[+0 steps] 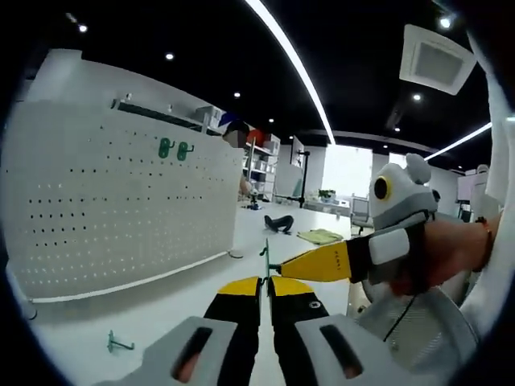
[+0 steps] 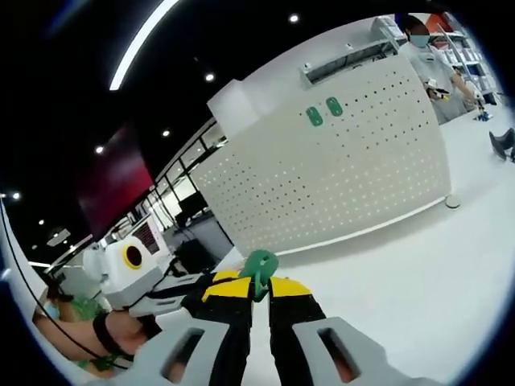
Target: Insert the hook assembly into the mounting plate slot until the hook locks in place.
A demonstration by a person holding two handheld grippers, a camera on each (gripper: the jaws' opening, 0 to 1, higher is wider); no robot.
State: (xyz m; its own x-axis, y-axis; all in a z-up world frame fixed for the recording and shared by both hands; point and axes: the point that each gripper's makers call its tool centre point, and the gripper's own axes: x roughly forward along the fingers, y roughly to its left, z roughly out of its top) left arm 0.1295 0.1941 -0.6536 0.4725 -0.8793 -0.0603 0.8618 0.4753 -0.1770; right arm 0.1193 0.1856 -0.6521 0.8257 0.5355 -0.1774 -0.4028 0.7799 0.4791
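My left gripper (image 1: 265, 283) is shut on a thin green wire hook (image 1: 264, 256) that sticks up from its yellow tips. My right gripper (image 1: 283, 269) reaches in from the right, a hand behind it, and its yellow tip meets the hook. In the right gripper view my right gripper (image 2: 259, 285) is shut on a small green mounting plate (image 2: 260, 264), and the left gripper (image 2: 229, 280) comes in from the left against it. Both are held in the air above the white table (image 2: 418, 273). Whether hook and plate are joined is hidden.
A white pegboard (image 1: 121, 201) stands upright on the table, with two green plates (image 1: 175, 149) mounted near its top. A loose green hook (image 1: 119, 344) lies on the table by its base. A black object (image 1: 279, 224) and a green sheet (image 1: 320, 236) lie farther off. A person (image 2: 426, 56) stands behind the board.
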